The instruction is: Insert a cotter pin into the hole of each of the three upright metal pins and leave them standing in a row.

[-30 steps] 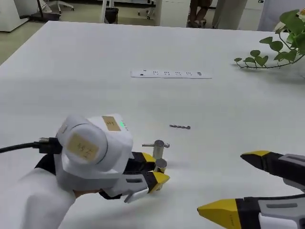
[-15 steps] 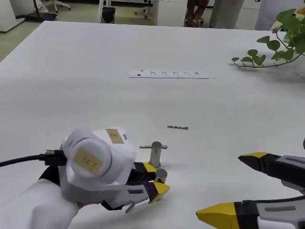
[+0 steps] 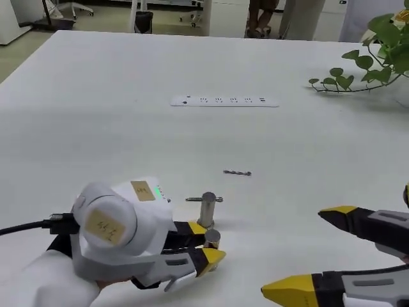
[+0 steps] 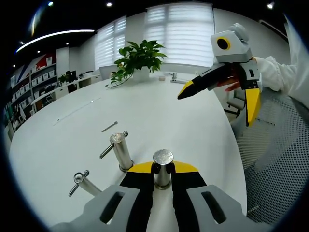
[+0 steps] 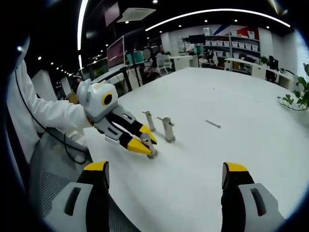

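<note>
My left gripper (image 3: 209, 248) is shut on an upright metal pin (image 3: 212, 238) with no cotter pin in it, low over the white table; its jaws clamp the pin's shaft (image 4: 162, 169). Just beyond stands a second pin (image 3: 208, 208) with a cotter pin through it. A third pin (image 4: 81, 182), also with a cotter pin, stands further left of it (image 4: 120, 151). A loose cotter pin (image 3: 237, 173) lies beyond them. My right gripper (image 3: 291, 252) hovers open and holds nothing, to the right. In the right gripper view the left gripper (image 5: 137, 141) and the pins (image 5: 167, 129) lie ahead.
A white power strip (image 3: 223, 100) lies across the table's far middle. A potted plant (image 3: 377, 51) trails leaves at the far right. A mesh chair (image 4: 275, 159) stands beside the table's near edge. People stand beyond the far end.
The left gripper with its pin has drawn slightly nearer to me, away from the standing pin. The head view has shifted a little. The right gripper stays open.
</note>
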A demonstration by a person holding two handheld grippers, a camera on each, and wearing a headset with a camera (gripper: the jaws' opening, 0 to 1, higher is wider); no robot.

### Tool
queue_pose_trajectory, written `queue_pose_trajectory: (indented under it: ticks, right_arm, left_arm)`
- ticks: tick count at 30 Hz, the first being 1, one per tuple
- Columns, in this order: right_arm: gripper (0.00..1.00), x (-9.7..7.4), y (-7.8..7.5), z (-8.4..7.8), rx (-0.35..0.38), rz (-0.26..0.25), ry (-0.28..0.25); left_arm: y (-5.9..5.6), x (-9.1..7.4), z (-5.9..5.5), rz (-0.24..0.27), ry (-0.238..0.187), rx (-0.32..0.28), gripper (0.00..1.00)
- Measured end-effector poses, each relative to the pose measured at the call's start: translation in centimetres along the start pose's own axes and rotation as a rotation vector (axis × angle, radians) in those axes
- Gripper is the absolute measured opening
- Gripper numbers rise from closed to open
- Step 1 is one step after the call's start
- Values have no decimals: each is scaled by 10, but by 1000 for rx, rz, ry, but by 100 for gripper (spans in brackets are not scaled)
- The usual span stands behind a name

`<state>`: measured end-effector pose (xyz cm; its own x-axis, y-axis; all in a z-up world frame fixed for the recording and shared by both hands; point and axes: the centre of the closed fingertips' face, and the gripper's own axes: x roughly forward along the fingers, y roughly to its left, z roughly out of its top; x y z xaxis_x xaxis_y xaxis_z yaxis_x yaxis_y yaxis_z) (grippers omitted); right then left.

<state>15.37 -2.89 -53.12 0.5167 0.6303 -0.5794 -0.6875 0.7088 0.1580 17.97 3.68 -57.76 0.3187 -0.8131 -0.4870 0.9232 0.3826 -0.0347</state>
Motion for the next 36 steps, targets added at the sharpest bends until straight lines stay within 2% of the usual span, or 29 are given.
queue_pose_trajectory:
  ticks: [4,10,14,16,21,30,33,36]
  right_arm:
    - [95,-1,-1,0,-6,0,0]
    - [96,-4,-3,2,-7,-15,-11]
    - [96,-5,-4,1,-6,-19,-7]
    - [96,-5,-4,1,-5,-18,-7]
    - [95,-5,-2,3,-9,-16,-8]
    - [95,-4,-2,3,-11,-13,-2]
    - [95,-4,-2,3,-12,-14,-1]
    - [95,-3,-2,2,-11,-14,1]
  left_arm:
    - [0,1,0,3,12,-2,10]
    - [-1,-1,3,-11,22,37,11]
    - [-4,-9,8,-48,13,37,22]
    - [-5,-13,9,-49,3,40,25]
    - [-10,-26,11,-71,-35,8,43]
    - [-20,-54,-6,-83,-44,-43,68]
    - [-21,-62,-11,-72,-35,-54,77]
    - [-18,-67,-20,-46,0,-71,80]
